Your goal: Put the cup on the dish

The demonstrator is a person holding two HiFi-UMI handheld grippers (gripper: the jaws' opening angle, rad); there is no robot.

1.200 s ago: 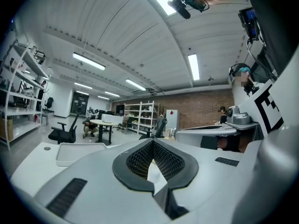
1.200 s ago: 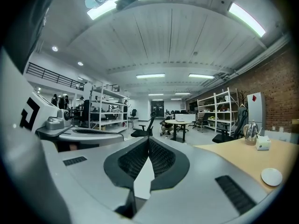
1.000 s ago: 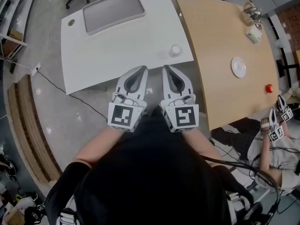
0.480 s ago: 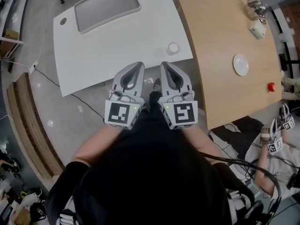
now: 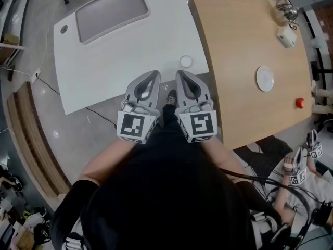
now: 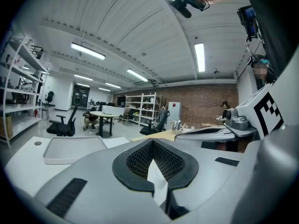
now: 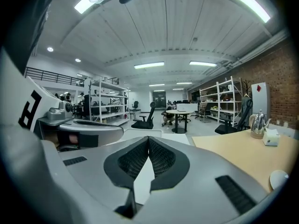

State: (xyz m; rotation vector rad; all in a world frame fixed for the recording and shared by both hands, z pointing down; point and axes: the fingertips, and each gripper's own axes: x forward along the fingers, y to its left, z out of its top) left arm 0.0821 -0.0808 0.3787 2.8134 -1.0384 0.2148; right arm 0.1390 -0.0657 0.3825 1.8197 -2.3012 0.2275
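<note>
A small white cup [image 5: 186, 61] stands near the front edge of the white table [image 5: 135, 51]. The white dish [image 5: 265, 79] lies on the wooden table [image 5: 234, 46] to the right, and also shows at the right edge of the right gripper view as the dish [image 7: 279, 178]. My left gripper [image 5: 152, 76] and right gripper [image 5: 182, 75] are held side by side close to my body, short of the table edge. Both are shut and hold nothing; the left gripper [image 6: 152, 141] and right gripper [image 7: 148, 138] each show their pads meeting at the tip. The cup is just beyond the right gripper's tip.
A grey tray [image 5: 111, 12] sits at the back of the white table. On the wooden table are a red object [image 5: 299, 103], a white box [image 5: 287, 35] and a metal kettle [image 5: 285, 7]. Another person with grippers [image 5: 299, 165] sits at bottom right.
Both grippers, still shut and side by side, have come closer to the tables. The cup now lies nearer the right gripper's tip. The view has shifted slightly.
</note>
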